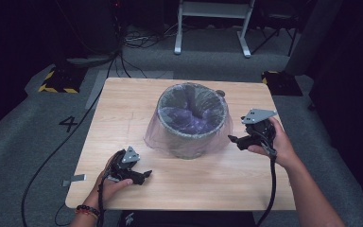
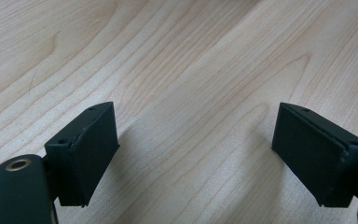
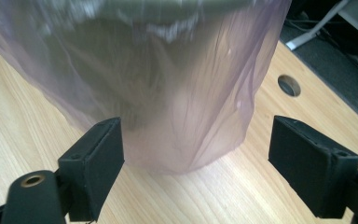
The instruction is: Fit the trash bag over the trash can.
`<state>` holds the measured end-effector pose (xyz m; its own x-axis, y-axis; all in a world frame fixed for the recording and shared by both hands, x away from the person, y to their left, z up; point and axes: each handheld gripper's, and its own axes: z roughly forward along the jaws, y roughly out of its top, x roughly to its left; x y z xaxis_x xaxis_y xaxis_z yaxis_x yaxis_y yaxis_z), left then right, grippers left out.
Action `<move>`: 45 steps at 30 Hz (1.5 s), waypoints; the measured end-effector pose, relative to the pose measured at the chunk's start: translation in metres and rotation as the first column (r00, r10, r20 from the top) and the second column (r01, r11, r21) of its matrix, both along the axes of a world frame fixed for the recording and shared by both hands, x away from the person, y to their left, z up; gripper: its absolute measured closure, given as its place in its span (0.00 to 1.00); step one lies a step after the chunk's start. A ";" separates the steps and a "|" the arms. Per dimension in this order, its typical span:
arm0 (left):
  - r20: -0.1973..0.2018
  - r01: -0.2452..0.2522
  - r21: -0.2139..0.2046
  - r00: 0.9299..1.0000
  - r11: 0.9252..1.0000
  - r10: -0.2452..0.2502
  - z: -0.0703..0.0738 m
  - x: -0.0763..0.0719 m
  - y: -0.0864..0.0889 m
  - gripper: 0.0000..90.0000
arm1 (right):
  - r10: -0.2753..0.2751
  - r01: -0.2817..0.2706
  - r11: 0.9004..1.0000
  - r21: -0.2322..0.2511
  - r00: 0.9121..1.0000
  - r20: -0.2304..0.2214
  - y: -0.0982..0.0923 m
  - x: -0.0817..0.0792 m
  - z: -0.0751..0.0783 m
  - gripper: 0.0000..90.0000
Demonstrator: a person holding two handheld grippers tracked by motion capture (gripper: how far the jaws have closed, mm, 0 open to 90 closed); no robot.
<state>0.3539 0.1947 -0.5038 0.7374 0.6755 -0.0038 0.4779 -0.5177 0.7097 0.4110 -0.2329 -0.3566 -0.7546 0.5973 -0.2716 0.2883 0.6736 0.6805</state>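
**A:** From the high view, where is the bin (image 1: 192, 124) sitting for you?

**B:** It is standing upright near the middle of the table (image 1: 123, 99), a little toward the far edge, with the thin purple bag (image 1: 157, 137) lining it and draping down outside over the rim. Your right gripper (image 1: 233, 139) is hovering just beside the bin's right wall, near the table's right edge, jaws pointing left at it. Your left gripper (image 1: 144, 177) is resting low near the front left corner, well apart from the bin. So your right hand is the nearer one, and the bin is lying straight ahead of its jaws.

**A:** And the left gripper view?

**B:** You are looking at bare wood grain between two black pads (image 2: 91, 154) standing wide apart. Nothing is between them, so that gripper is open and idle, aimed at the tabletop rather than the bin.

**A:** The right gripper view?

**B:** Here you are seeing what the high view is not giving you: the bag's loose skirt (image 3: 186, 116) is hanging down the bin's side and ending just above the wood, directly between your spread pads (image 3: 98, 163) but farther off, not touching either. The jaws are open, holding nothing. A round cable hole (image 3: 289, 85) is showing in the table behind. I judge the hanging plastic is what you are lining up on.
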 end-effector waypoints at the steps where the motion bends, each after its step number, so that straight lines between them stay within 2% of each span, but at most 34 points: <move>1: 0.000 0.000 0.000 1.000 1.000 0.000 0.000 0.000 0.000 0.16 | -0.002 0.002 1.000 -0.007 1.000 -0.005 0.000 0.000 -0.003 0.20; 9: 0.000 0.000 0.000 1.000 1.000 0.000 0.000 0.000 0.000 0.16 | -0.019 0.018 1.000 -0.023 0.999 -0.039 -0.007 0.000 -0.025 0.21; 13: 0.000 0.000 0.000 1.000 1.000 0.000 0.000 0.000 0.000 0.16 | -0.023 0.021 0.998 -0.060 0.999 -0.038 -0.007 -0.002 -0.036 0.21; 16: 0.000 0.000 0.000 1.000 1.000 0.000 0.000 0.000 0.000 0.16 | -0.024 0.020 0.998 -0.067 0.999 -0.048 -0.008 -0.002 -0.044 0.21; 34: 0.000 0.000 0.000 1.000 1.000 0.000 0.000 0.000 0.000 0.16 | -0.034 0.028 0.998 -0.052 0.992 -0.123 -0.025 -0.011 -0.081 0.21; 45: 0.001 0.000 0.001 1.000 1.000 0.000 0.000 0.000 0.000 0.16 | -0.048 0.041 0.998 -0.053 0.988 -0.149 -0.035 -0.019 -0.099 0.21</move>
<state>0.3540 0.1947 -0.5038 0.7375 0.6753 -0.0030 0.4773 -0.5182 0.7097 0.3921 -0.2674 -0.4554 -0.7621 0.6199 -0.1868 0.4154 0.6895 0.5934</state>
